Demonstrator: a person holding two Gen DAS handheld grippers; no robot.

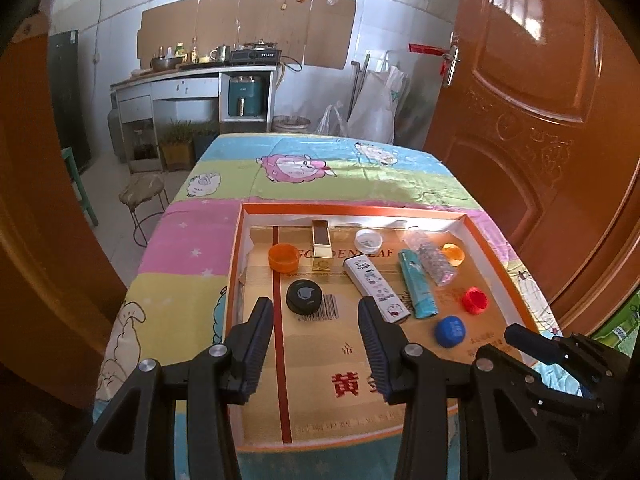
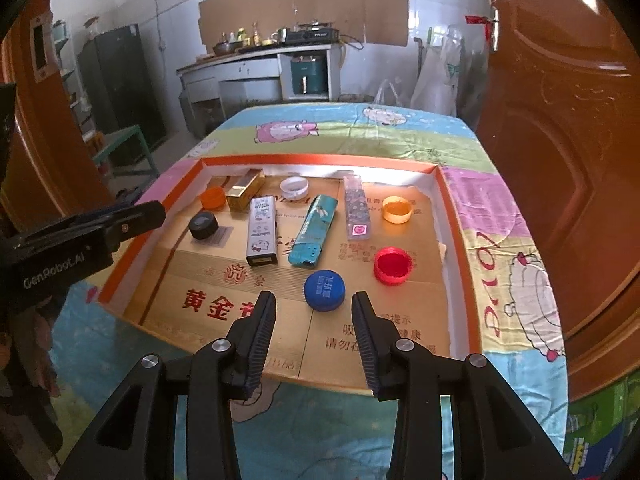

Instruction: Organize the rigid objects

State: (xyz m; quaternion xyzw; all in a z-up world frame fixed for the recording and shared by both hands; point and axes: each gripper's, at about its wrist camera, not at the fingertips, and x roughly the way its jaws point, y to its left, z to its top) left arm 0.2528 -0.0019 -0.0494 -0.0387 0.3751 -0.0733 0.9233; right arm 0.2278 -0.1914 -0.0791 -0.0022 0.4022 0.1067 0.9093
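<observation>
Both grippers empty, jaws apart | blue cap point(image 2: 324, 290) just ahead of right gripper point(image 2: 314, 300) | left gripper point(image 1: 316, 306) near black cap point(image 1: 304, 297)

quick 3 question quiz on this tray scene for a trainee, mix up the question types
1. True or false: the right gripper is shut on the blue cap.
2. Which cap lies nearest the gold box? A) red cap B) orange cap C) blue cap
3. Fill in: the white box and the teal box lie side by side inside the ____.

Key:
1. False. Its fingers stand apart with nothing between them, and the cap lies on the tray just beyond the fingertips.
2. B
3. tray
</observation>
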